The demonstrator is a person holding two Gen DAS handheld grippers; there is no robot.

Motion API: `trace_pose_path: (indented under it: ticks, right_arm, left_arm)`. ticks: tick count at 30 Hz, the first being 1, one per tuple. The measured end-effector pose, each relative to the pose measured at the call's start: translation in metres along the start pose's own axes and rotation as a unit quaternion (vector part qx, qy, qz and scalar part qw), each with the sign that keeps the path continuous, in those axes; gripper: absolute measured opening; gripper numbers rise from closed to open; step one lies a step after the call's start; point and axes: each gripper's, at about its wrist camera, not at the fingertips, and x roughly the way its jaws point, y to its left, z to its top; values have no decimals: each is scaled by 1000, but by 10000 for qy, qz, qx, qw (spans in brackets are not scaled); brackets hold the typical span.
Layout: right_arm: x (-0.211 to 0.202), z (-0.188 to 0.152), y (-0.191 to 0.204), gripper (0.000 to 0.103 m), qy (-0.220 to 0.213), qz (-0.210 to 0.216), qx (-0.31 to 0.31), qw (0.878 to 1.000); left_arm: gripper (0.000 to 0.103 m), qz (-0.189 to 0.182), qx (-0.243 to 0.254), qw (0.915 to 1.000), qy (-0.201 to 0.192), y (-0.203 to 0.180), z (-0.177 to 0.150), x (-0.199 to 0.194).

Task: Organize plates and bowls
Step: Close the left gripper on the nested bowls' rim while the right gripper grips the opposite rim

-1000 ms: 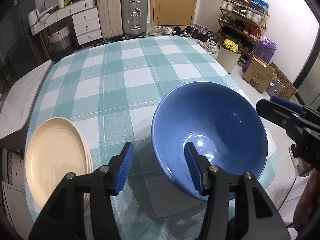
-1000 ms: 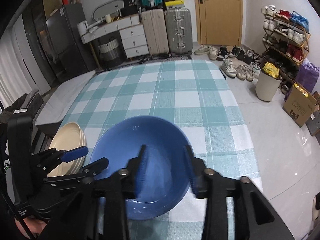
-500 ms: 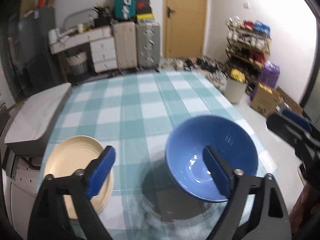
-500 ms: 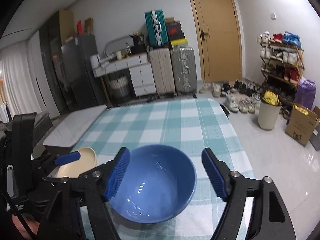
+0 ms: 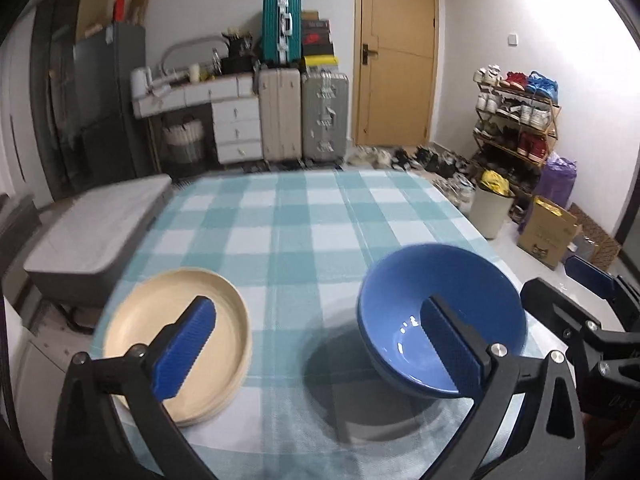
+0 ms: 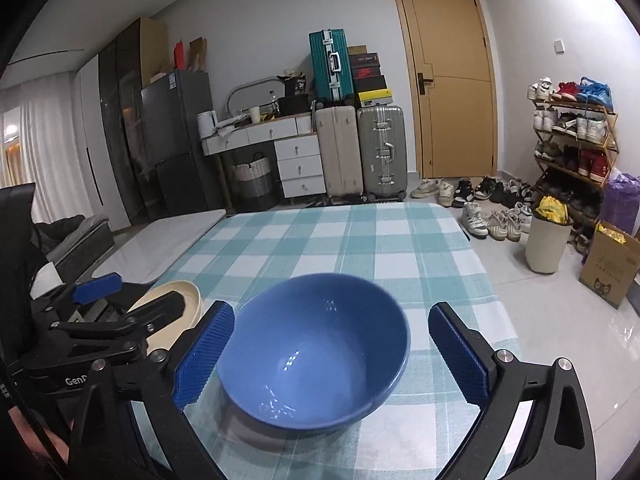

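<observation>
A blue bowl (image 5: 440,316) stands on the checked tablecloth at the near right; it also shows in the right wrist view (image 6: 316,348). A stack of cream plates (image 5: 176,340) lies at the near left and also shows in the right wrist view (image 6: 176,300). My left gripper (image 5: 320,344) is open and empty, above the cloth between plates and bowl. My right gripper (image 6: 332,356) is open and empty, its jaws wide on either side of the bowl and not touching it.
The table (image 5: 304,216) with the teal checked cloth runs away from me. A grey bench (image 5: 96,232) stands at its left. Suitcases (image 5: 304,112), a door, a shoe rack (image 5: 516,120), a bin (image 5: 490,208) and a cardboard box lie beyond.
Both grippers have opened wide and pulled back and up from the blue bowl, which stays on the cloth. The left gripper let go of the bowl's rim.
</observation>
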Motion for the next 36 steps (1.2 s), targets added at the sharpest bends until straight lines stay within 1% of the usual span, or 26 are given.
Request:
trace_pose_path:
  ticks: [2, 7, 11, 14, 16, 18, 19, 20, 21, 22, 24, 26, 28, 29, 31, 32, 33, 34, 35, 36]
  right_arm:
    - [3, 0, -3, 100, 53, -19, 53, 10000]
    - [13, 3, -20, 100, 290, -107, 338, 9990]
    - [22, 7, -36, 100, 621, -342, 455, 9964]
    - [31, 7, -48, 100, 906, -412, 560, 9935]
    - [41, 6, -57, 100, 1175, -329, 664, 9903]
    - [58, 4, -66, 100, 1586, -51, 851, 9837]
    - [67, 2, -70, 100, 1823, 62, 991, 9782]
    - [76, 0, -75, 100, 2029, 150, 1117, 9727]
    - [81, -1, -77, 100, 2142, 197, 1187, 9693]
    - [90, -2, -81, 100, 2286, 258, 1294, 9645]
    - [99, -3, -85, 100, 2461, 311, 1352, 9593]
    - [105, -1, -89, 100, 2557, 323, 1386, 9562]
    - [112, -1, -93, 100, 2697, 275, 1392, 9524]
    - [115, -1, -94, 100, 2739, 283, 1404, 9510]
    - [120, -2, -97, 98, 2831, 266, 1450, 9477]
    - [122, -3, -99, 96, 2870, 256, 1468, 9463]
    - [124, -5, -100, 90, 2892, 281, 1517, 9448]
    - [125, -7, -101, 86, 2906, 314, 1565, 9434]
    - [126, -10, -103, 82, 2955, 355, 1624, 9408]
    - [127, -12, -103, 82, 3000, 367, 1665, 9386]
  left_arm:
    - [103, -60, 27, 9997, 222, -2, -2, 8]
    - [103, 25, 158, 9975, 685, -5, -5, 29]
    - [103, -69, 228, 9936, 1104, -5, 1, 51]
    - [103, -266, 313, 9894, 1392, -6, 7, 65]
    - [103, -563, 232, 9835, 1704, -5, 10, 77]
    - [103, -813, 111, 9754, 2048, -4, 10, 91]
    - [102, -849, 80, 9716, 2209, -4, 11, 98]
    - [102, -819, 62, 9697, 2302, -4, 11, 103]
    - [102, -839, 99, 9676, 2379, -5, 12, 107]
    - [102, -924, 154, 9636, 2503, -6, 13, 111]
    - [102, -1112, 190, 9545, 2759, -8, 13, 121]
    - [100, -1213, 172, 9466, 2981, -6, 13, 129]
    - [99, -1191, 261, 9428, 3102, -7, 14, 135]
    - [98, -1131, 386, 9412, 3159, -8, 14, 139]
    - [91, -1152, 521, 9386, 3211, -9, 17, 142]
    - [91, -1244, 541, 9364, 3237, -9, 18, 143]
    - [91, -1314, 537, 9344, 3267, -8, 20, 144]
    - [89, -1368, 526, 9320, 3316, -8, 21, 146]
    - [84, -1427, 534, 9282, 3395, -7, 21, 149]
    - [81, -1547, 538, 9223, 3500, -8, 20, 153]
